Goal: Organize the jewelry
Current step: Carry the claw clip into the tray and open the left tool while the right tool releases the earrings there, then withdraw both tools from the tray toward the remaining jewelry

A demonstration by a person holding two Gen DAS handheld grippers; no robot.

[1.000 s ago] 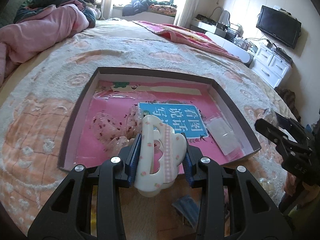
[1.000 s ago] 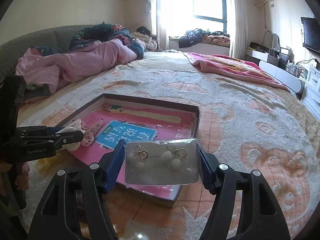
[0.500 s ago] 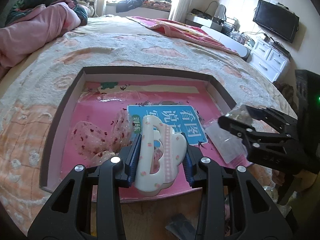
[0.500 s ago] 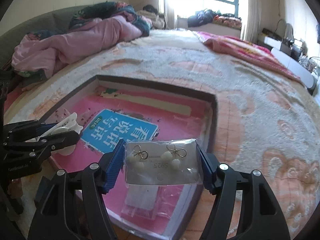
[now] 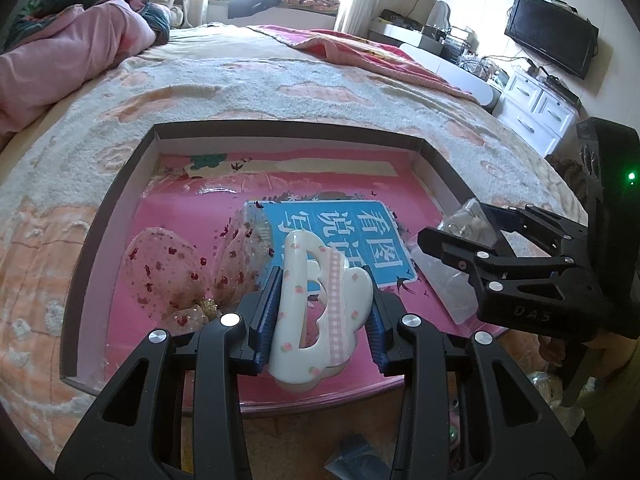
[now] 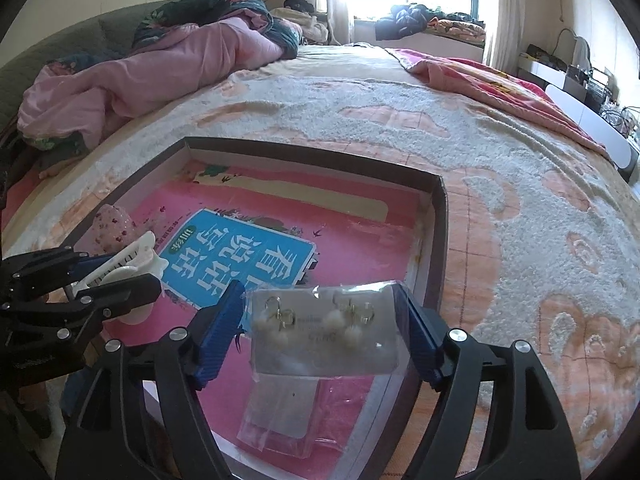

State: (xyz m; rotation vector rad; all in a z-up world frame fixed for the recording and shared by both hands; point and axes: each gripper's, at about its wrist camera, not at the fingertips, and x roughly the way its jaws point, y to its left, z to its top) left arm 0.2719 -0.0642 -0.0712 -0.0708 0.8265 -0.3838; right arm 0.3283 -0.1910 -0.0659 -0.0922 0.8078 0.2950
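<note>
**Both grippers loaded over tray**

Left gripper [image 5: 323,312] pinches one white hair clip [image 5: 316,316] between its blue pads, above the tray's near edge. Right gripper [image 6: 322,334] clamps one earring card [image 6: 324,334], two pearl earrings on it, over the tray's near right corner.

Tray [image 5: 280,128]: one, dark-rimmed, pink floor. Inside: one blue book [image 5: 344,240], one sheer bow [image 5: 180,276], one clear bag [image 6: 280,408]. Floor bare along the far wall.

Tray sits on a fleecy bed [image 6: 500,160]; pink quilt [image 6: 152,72] at left, TV [image 5: 552,34] at right.
</note>
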